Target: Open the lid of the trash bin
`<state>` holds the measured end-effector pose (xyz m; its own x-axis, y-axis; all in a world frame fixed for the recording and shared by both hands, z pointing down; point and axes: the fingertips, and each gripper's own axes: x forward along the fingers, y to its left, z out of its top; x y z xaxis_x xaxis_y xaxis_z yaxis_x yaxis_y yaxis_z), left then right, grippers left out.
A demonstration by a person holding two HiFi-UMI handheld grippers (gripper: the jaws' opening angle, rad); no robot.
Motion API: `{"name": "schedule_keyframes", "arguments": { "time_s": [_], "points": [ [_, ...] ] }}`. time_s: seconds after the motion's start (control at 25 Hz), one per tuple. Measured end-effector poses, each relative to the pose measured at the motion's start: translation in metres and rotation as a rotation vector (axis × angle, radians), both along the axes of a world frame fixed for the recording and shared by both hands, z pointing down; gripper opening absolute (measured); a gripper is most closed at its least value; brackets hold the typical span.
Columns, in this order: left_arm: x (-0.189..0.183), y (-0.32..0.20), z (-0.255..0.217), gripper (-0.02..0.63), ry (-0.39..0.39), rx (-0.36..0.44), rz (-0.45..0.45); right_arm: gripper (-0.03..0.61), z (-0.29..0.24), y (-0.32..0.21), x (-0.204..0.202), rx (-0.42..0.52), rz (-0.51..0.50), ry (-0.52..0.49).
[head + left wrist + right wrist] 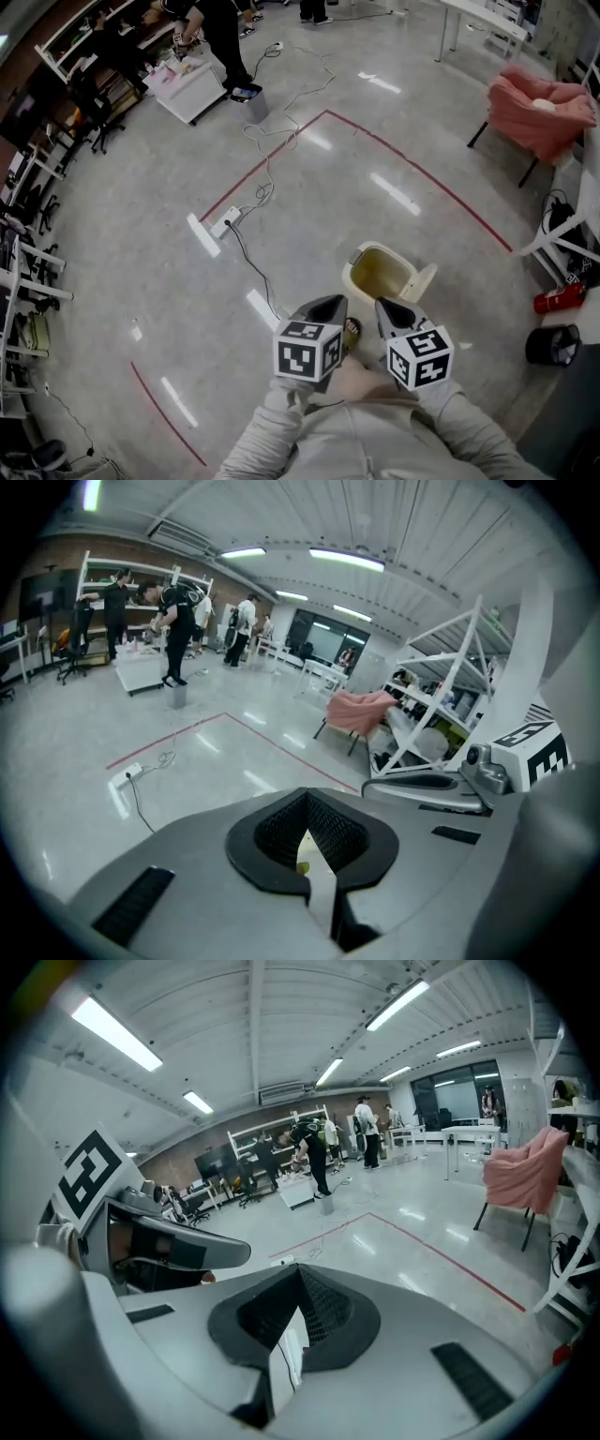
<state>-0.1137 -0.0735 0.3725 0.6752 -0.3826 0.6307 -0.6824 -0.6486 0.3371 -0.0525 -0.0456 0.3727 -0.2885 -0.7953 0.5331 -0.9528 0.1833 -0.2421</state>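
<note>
In the head view, a polished grey concrete floor [309, 187] filled the room, marked by a red tape line [412, 164]. A white power strip [226, 222] lay on the floor with its black cable [251, 262] trailing toward the person. The cream trash bin [367, 281] stood on the floor just ahead of both grippers. Its lid [421, 281] was already tipped back on the right side, leaving the yellowish inside exposed. The left gripper [330, 303] and right gripper [386, 307] hung side by side above the floor, near the bin and touching nothing. A pink armchair [539, 108] stood far right, a red fire extinguisher [560, 299] lay by a white rack [562, 239], and people stood at a white cart [187, 86] at the top left.

In the left gripper view, that gripper's ribbed pads [328, 829] met at their tips with only a thin slit below and nothing between them. Beyond them lay glossy floor, the tape line, the armchair and the rack, with wall shelving [141, 574] at far left under ceiling strip lights [347, 559].

In the right gripper view, the pads were likewise pressed together at the tips and held nothing. The left gripper showed at the left edge. Behind lay the taped floor, the armchair and a white table [466, 1132].
</note>
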Motion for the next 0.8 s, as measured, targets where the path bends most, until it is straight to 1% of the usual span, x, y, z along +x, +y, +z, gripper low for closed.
{"name": "schedule_keyframes", "arguments": {
  "time_s": [0.2, 0.4, 0.8],
  "points": [
    [-0.009, 0.012, -0.008, 0.006, 0.011, 0.023, -0.014, -0.002, -0.003, 0.012, -0.008, 0.013, -0.014, 0.013],
    [-0.015, 0.022, -0.011, 0.006, 0.021, 0.017, -0.032, -0.003, -0.002, 0.023, -0.008, 0.004, -0.023, 0.018],
    [-0.02, 0.024, -0.005, 0.006, 0.008, 0.012, -0.036, -0.002, 0.004, 0.025, -0.011, -0.009, -0.041, 0.023]
  ]
}}
